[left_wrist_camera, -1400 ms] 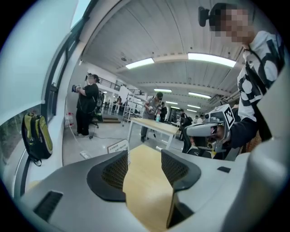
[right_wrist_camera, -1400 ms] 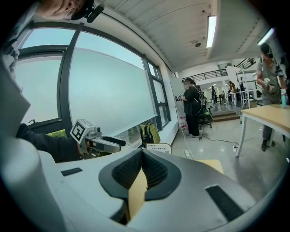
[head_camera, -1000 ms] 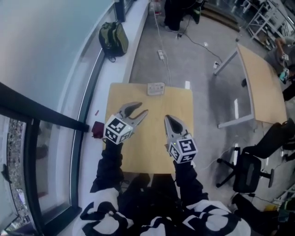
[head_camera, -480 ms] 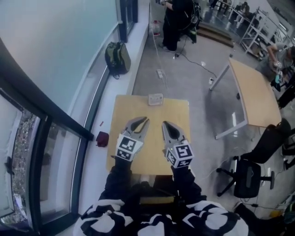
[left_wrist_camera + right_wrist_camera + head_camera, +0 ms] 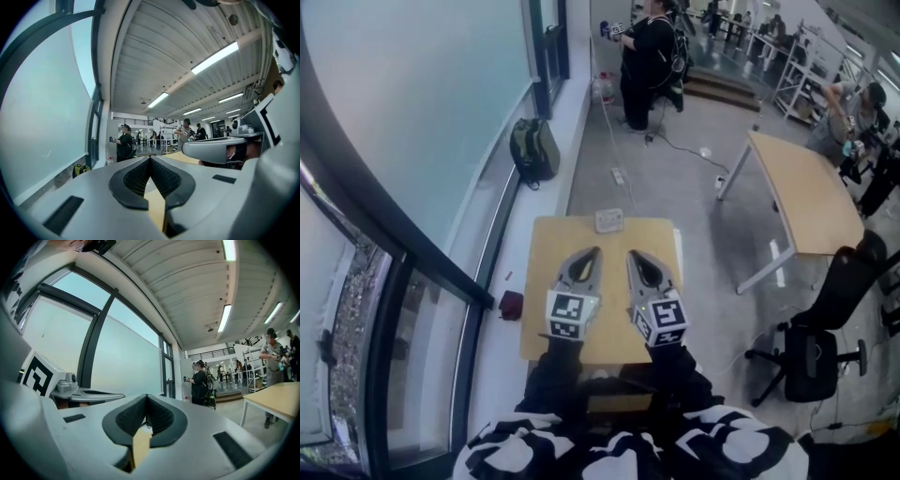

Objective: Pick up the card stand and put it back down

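The card stand is a small pale rectangular piece at the far edge of the small wooden table. Both grippers hover over the near half of the table, side by side, pointing at the stand and well short of it. The left gripper has its jaws closing to a touch, with nothing between them; in the left gripper view its tips meet. The right gripper is shut and empty too, and its pads are pressed together in the right gripper view.
A glass wall and white sill run along the left, with a dark red object on the sill. A green backpack and a person in black are beyond the table. A second table and an office chair stand right.
The left gripper's jaws went from open to shut. Both grippers drew closer together and back toward the near edge, and the head view now takes in more of the room.
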Action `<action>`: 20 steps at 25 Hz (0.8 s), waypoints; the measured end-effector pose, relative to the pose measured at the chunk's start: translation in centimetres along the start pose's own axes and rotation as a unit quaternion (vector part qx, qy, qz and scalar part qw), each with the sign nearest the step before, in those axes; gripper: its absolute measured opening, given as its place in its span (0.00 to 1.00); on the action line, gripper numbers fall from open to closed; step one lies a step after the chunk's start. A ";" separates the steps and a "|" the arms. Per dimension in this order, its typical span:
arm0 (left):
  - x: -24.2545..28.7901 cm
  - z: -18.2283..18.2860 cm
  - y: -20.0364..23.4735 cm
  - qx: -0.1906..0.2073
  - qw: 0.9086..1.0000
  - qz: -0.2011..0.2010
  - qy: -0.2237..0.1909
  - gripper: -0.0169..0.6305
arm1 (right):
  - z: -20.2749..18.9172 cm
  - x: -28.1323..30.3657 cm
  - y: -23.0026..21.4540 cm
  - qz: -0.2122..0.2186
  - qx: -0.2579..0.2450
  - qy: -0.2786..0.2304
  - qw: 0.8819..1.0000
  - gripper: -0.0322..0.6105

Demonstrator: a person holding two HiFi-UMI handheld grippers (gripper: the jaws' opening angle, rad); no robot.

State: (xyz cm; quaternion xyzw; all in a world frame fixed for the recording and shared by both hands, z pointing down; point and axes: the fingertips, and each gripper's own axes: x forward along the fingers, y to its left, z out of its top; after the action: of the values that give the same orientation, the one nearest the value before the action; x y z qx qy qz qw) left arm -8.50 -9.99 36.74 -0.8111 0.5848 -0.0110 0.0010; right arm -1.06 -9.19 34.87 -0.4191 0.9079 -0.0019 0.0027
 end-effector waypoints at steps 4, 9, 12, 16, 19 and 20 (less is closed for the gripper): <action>0.2 0.5 0.1 -0.007 1.000 0.018 -0.006 0.04 | 1.1 0.1 0.0 -0.012 -0.005 -0.011 1.000 0.08; 0.2 0.8 0.1 -0.003 1.000 0.025 -0.015 0.04 | 1.2 0.7 -0.4 -0.028 -0.012 -0.006 1.000 0.08; 0.3 1.0 0.0 -0.002 0.999 0.025 -0.021 0.04 | 1.2 1.1 -0.4 -0.029 -0.012 -0.007 0.999 0.08; 0.4 1.1 0.1 0.003 0.999 0.024 -0.026 0.04 | 1.1 1.5 0.0 -0.029 -0.015 -0.005 0.999 0.08; 0.4 1.2 0.4 0.000 0.999 0.027 -0.030 0.04 | 1.1 1.7 0.1 -0.030 -0.016 -0.005 0.999 0.08; 0.4 1.2 0.5 -0.003 0.999 0.027 -0.031 0.04 | 1.1 1.7 0.0 -0.030 -0.015 -0.004 0.999 0.08</action>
State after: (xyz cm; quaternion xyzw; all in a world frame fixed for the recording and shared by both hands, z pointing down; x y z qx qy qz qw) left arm -8.80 -10.49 35.52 -0.7948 0.6064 0.0159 0.0174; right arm -2.20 -10.48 33.77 -0.4463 0.8948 0.0136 0.0001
